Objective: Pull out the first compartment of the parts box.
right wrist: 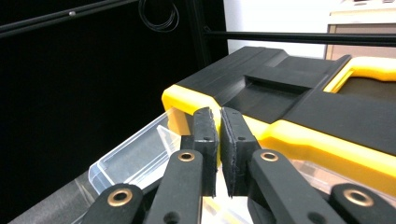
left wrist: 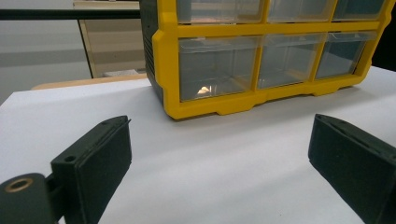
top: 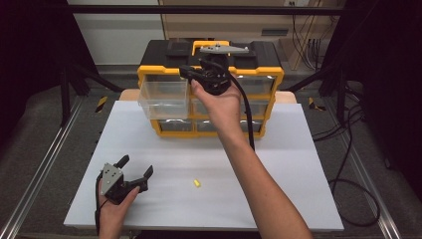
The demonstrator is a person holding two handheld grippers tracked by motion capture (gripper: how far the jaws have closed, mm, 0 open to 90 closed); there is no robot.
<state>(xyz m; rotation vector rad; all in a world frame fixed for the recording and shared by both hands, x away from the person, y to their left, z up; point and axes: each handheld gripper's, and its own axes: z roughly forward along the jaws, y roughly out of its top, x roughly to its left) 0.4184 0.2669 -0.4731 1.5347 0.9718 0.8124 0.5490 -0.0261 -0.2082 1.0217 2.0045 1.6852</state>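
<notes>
A yellow-and-black organizer (top: 266,74) with clear drawers stands at the back of the white table (top: 278,169). Its top-left drawer (top: 164,97) is pulled out. My right gripper (top: 185,71) hovers at the organizer's top front edge, just right of the pulled-out drawer, pointing left. In the right gripper view its jaws (right wrist: 219,119) are shut, with nothing visible between the pads, above the drawer (right wrist: 135,158). A small yellow piece (top: 197,183) lies on the table. My left gripper (top: 136,166) rests open at the table's front left, facing the organizer (left wrist: 168,56).
The lower drawers (left wrist: 219,65) of the organizer are closed. Metal rails (top: 45,164) run along both sides of the table, and black cables (top: 358,199) lie on the floor at the right. A dark frame post (top: 64,84) stands at the back left.
</notes>
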